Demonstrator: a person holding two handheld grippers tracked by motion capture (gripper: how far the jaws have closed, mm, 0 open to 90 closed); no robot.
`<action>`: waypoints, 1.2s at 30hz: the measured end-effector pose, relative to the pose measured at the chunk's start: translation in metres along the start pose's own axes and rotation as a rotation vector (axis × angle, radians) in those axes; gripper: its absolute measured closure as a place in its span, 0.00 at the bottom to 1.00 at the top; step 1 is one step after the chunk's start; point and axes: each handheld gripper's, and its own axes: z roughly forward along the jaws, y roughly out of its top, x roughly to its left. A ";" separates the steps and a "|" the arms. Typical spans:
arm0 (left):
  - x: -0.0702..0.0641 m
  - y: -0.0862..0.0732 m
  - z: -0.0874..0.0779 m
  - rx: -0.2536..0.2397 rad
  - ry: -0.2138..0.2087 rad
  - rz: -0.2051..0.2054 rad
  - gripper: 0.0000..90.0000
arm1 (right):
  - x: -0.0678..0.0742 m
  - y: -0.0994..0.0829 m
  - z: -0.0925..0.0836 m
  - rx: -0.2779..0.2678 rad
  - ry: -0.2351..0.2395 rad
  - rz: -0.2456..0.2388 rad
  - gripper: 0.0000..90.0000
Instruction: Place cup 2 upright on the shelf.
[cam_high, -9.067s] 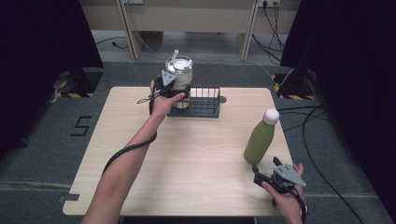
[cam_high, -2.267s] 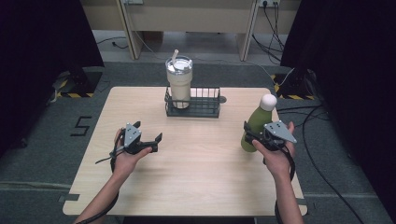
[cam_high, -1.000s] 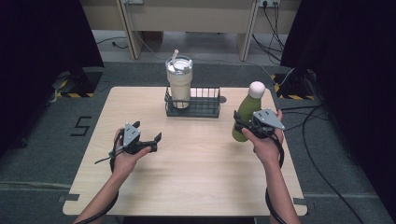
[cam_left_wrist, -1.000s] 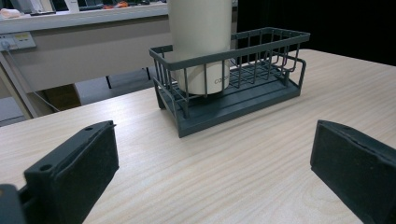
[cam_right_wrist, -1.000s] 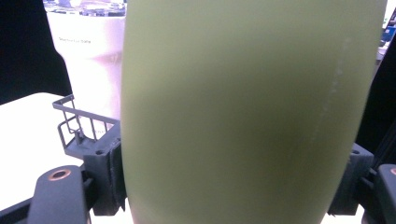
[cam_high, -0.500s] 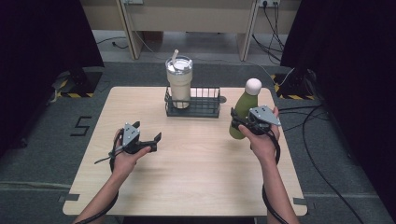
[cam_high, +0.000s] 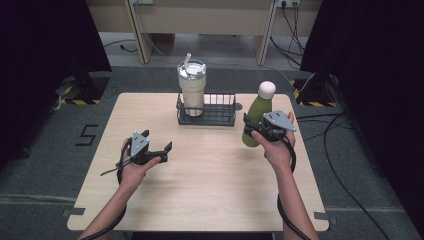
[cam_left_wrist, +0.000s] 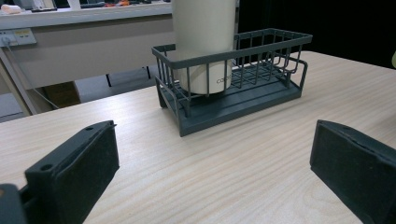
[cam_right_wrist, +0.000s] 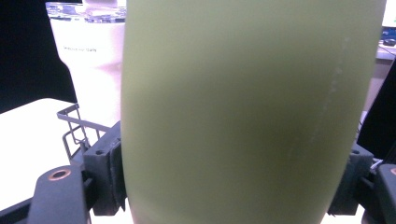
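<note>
A green bottle (cam_high: 256, 119), clamped in the right gripper (cam_high: 260, 129), has been carried from the surface's right edge toward the wire basket (cam_high: 220, 118) holding a tumbler (cam_high: 192, 88); the left gripper (cam_high: 159, 150) is held wide open, empty.

I am at a plain light-wood table (cam_high: 210, 200) in what looks like a lab or recording studio. Black curtains (cam_high: 45, 45) hang on both sides, grey carpet (cam_high: 45, 170) covers the floor, cables (cam_high: 350, 165) trail across it, yellow-and-black hazard tape (cam_high: 75, 101) marks the floor, and a wall socket (cam_left_wrist: 17, 36) sits behind a bench.
</note>
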 end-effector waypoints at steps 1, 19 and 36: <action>0.000 0.000 0.000 0.000 0.000 -0.001 0.00 | 0.000 0.001 0.001 0.001 -0.002 0.002 0.23; 0.000 0.000 0.000 0.002 0.001 0.002 0.00 | 0.006 0.008 0.013 -0.005 0.011 0.004 0.23; -0.001 0.000 0.000 0.001 -0.004 0.005 0.00 | 0.012 0.011 0.025 -0.001 0.020 0.007 0.23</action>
